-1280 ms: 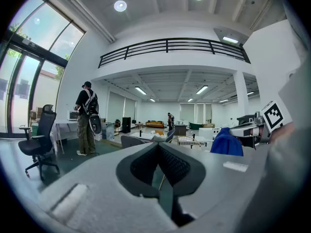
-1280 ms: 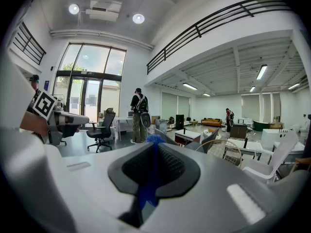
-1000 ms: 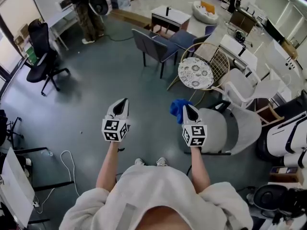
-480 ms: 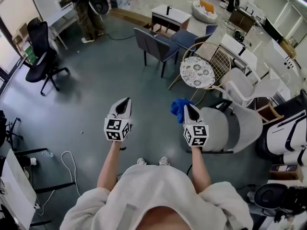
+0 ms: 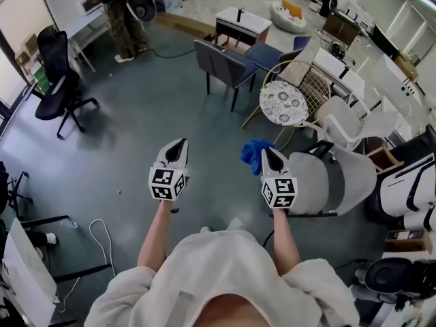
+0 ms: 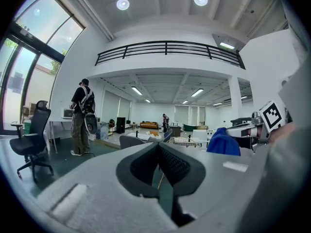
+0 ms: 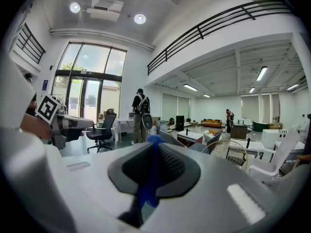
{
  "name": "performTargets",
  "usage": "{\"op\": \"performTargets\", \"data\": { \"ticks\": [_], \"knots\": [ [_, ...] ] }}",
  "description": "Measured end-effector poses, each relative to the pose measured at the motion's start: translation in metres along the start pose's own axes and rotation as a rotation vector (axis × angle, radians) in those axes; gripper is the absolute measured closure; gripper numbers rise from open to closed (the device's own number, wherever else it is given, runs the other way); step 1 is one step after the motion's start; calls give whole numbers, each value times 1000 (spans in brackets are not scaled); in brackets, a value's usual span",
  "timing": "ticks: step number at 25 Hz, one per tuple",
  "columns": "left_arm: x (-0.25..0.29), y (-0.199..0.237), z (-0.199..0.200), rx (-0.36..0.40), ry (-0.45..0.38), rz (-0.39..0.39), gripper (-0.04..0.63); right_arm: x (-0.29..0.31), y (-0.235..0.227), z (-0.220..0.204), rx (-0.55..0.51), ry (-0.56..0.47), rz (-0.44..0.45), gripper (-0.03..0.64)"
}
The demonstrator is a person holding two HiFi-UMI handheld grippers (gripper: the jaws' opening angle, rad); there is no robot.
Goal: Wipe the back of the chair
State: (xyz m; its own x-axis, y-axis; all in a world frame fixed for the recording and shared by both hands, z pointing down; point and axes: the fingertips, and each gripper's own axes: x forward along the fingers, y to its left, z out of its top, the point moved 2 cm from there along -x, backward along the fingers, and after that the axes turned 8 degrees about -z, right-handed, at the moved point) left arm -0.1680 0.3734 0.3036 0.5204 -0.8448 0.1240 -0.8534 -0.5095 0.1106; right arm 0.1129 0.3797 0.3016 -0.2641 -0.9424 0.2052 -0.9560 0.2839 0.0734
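Note:
A light grey office chair (image 5: 320,182) stands at the right in the head view, its rounded shell just right of my right gripper (image 5: 265,153). That gripper is shut on a blue cloth (image 5: 252,153), which bunches out past the fingertips to the left. In the right gripper view the blue cloth (image 7: 147,191) is pinched between the shut jaws of the right gripper (image 7: 155,144). My left gripper (image 5: 178,145) hangs over bare floor, shut with nothing in it. The left gripper (image 6: 156,145) has its jaws pressed together in its own view, where the blue cloth (image 6: 222,142) shows at the right.
A wire chair with a patterned cushion (image 5: 283,103) and a dark blue chair (image 5: 221,65) stand ahead. White chairs (image 5: 354,125) crowd the right. A black office chair (image 5: 58,80) is far left. A person (image 5: 121,16) stands at the back. Cables (image 5: 102,240) lie on the floor.
Both grippers keep their pose and stay shut. The view has shifted a little, and my shoes have slipped almost out of sight below my body.

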Motion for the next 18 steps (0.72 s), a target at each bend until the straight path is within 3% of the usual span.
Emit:
{"op": "performTargets", "data": {
  "ticks": [10, 18],
  "knots": [
    [19, 18, -8, -11, 11, -16, 597, 26, -2, -7, -9, 25, -1, 592],
    [76, 55, -7, -14, 18, 20, 597, 103, -18, -7, -9, 27, 34, 592]
  ]
}}
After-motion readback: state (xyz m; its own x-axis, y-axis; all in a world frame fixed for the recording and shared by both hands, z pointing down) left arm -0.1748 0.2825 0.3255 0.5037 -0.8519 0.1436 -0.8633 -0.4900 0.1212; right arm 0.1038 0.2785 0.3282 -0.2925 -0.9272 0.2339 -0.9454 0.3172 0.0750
